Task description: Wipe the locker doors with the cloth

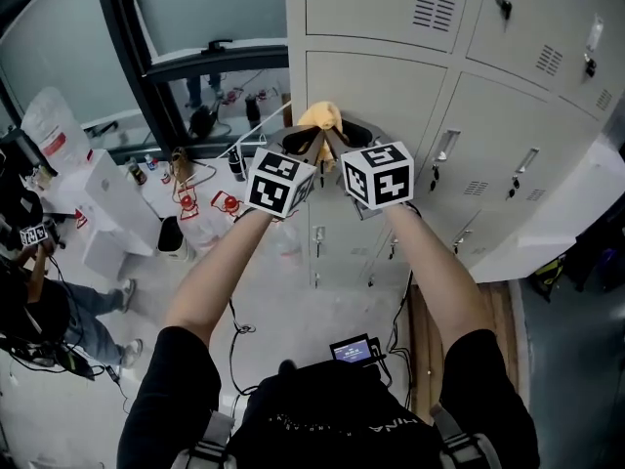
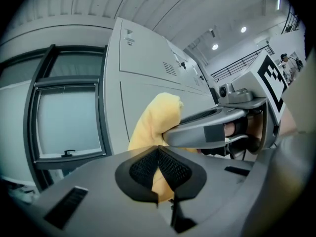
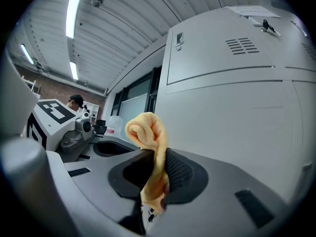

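1. In the head view, the cloth (image 1: pixel 322 118) is seen raised in front of the locker door (image 1: pixel 391 91), near that door's left edge. It is pinched between the left gripper (image 1: pixel 305 145) and the right gripper (image 1: pixel 342 143), which are held side by side and about equally near the door. Contact with the door cannot be told
2. In the left gripper view, the jaws are seen closed on a lower fold of the cloth. The yellow bunch is pushed out ahead of them, towards the door, which lies beyond it
3. In the right gripper view, the jaws are clamped on a narrow strip. The soft, rolled yellow bunch stands roughly upright above the pads, seemingly short of the door, so a forward press is judged to be needed
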Motion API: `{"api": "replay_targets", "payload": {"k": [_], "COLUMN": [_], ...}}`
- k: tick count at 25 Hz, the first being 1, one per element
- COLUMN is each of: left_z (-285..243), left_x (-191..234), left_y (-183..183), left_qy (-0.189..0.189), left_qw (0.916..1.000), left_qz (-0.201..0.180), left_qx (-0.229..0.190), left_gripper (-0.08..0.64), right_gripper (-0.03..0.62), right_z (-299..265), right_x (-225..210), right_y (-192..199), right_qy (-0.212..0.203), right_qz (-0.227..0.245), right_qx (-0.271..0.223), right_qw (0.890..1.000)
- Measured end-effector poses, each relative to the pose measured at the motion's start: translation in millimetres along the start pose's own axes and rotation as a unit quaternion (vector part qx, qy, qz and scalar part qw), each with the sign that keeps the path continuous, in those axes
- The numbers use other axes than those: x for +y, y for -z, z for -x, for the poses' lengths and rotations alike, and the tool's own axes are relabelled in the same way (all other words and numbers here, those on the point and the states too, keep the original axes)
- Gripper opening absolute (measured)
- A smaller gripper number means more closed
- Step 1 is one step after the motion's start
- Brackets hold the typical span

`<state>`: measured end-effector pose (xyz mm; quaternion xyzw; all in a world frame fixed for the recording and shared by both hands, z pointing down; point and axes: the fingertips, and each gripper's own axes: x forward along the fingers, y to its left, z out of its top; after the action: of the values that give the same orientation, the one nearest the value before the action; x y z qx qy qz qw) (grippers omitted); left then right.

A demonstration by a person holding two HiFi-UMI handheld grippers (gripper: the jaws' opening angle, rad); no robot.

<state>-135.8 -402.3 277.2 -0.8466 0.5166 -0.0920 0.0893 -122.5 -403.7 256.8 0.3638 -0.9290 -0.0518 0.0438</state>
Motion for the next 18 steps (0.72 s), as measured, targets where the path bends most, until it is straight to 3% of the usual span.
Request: {"api": "replay_targets", "payload": {"k": [6,18], "left_z": [-11,-29], "left_x": [13,15], "left_y": [26,35], "left_qy": [-0.007,0.002], "left_qw": [0.9996,0.9991], "left_qz": [0.001,-0.018], "left_qx": [0.026,0.038], "left_gripper": [0.020,0.020], "right_gripper": [0.084,0.084], "right_z": [-21,-28], "right_x": [-1,-14], "right_y": [21,28], "right_qy": [0.013,0.061], "right_qz": [-0.009,0.023], "right_qx": [0.019,0.021], "right_qw": [1.000,0.998]}}
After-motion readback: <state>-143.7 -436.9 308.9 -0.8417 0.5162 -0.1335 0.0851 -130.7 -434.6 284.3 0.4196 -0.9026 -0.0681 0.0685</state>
